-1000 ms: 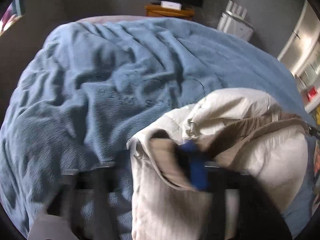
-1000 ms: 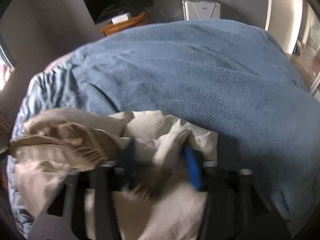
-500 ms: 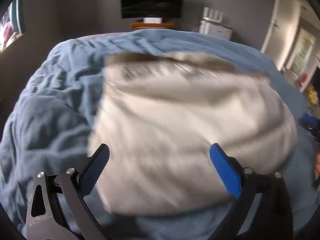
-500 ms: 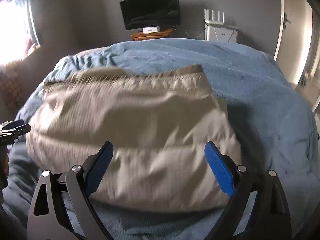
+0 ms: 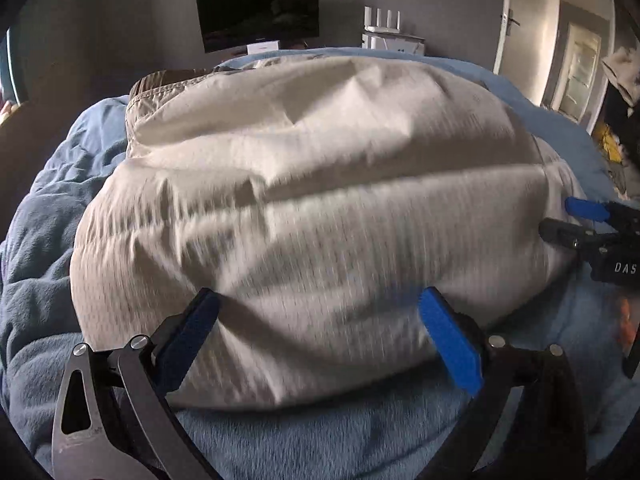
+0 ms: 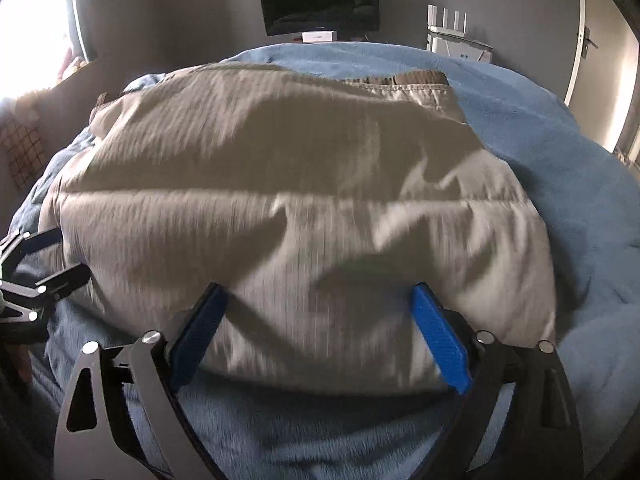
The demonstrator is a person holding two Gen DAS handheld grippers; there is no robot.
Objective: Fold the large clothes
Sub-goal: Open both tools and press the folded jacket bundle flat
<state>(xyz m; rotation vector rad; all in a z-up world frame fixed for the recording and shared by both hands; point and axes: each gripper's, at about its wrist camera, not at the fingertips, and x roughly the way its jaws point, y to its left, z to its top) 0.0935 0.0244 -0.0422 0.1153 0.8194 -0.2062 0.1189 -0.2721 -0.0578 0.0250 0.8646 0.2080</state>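
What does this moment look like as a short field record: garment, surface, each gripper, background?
garment: beige garment, spread over the bed, darker waistband at its far edge
surface: blue blanket, rumpled on the left side
left gripper: open, nothing clamped, poised at the garment's near edge
right gripper: jaws opening, nothing clamped, at the garment's near edge
gripper spacing: side by side, each visible at the edge of the other's view
background: dark screen on the far wall, white router to its right
image quality: garment motion-blurred near the grippers
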